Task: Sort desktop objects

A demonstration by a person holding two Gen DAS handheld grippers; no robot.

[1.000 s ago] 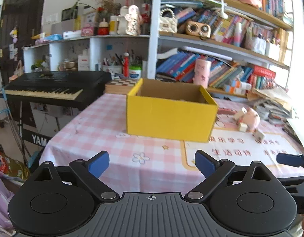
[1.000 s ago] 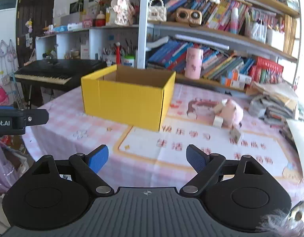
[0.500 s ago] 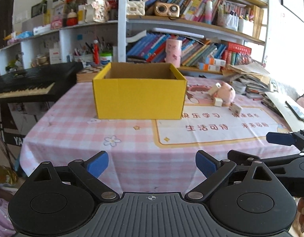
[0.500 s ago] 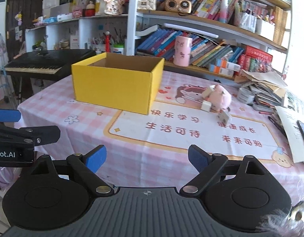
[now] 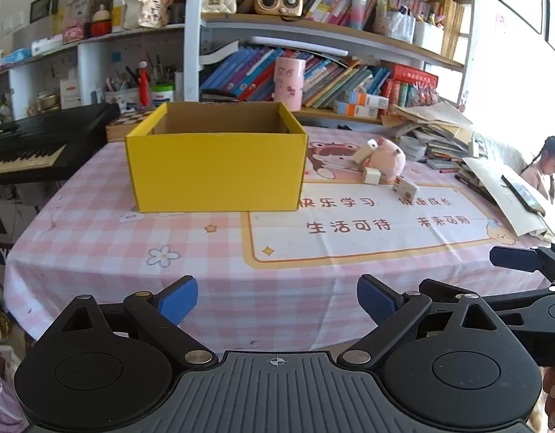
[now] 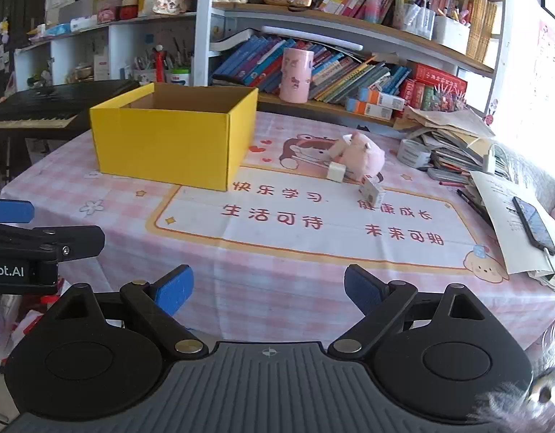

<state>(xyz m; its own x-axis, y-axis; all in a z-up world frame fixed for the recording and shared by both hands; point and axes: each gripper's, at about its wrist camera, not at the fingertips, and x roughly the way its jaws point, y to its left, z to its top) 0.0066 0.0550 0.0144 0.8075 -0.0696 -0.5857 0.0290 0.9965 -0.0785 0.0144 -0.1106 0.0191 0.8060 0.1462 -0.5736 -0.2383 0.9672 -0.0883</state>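
Observation:
An open yellow cardboard box (image 5: 216, 169) (image 6: 169, 140) stands on the pink checked tablecloth (image 5: 97, 238). To its right lie a pink plush pig (image 5: 385, 160) (image 6: 360, 157), a small cream cube (image 5: 371, 176) (image 6: 336, 172) and a small white box (image 5: 405, 189) (image 6: 371, 192). My left gripper (image 5: 277, 297) hangs open at the table's near edge, nothing between its blue pads. My right gripper (image 6: 268, 288) is open too, also empty, well short of the pig. Each gripper shows at the side of the other's view.
A printed mat (image 6: 313, 216) covers the table's middle. Piled books and papers (image 6: 450, 144), a sheet with a phone (image 6: 533, 225) sit at the right edge. A keyboard (image 5: 35, 140) stands left, bookshelves (image 5: 331, 72) behind. A person (image 5: 544, 166) sits far right.
Both views have swung so the yellow box and the pig sit more central and the near table edge fills more of the frame. Both grippers stay open and empty.

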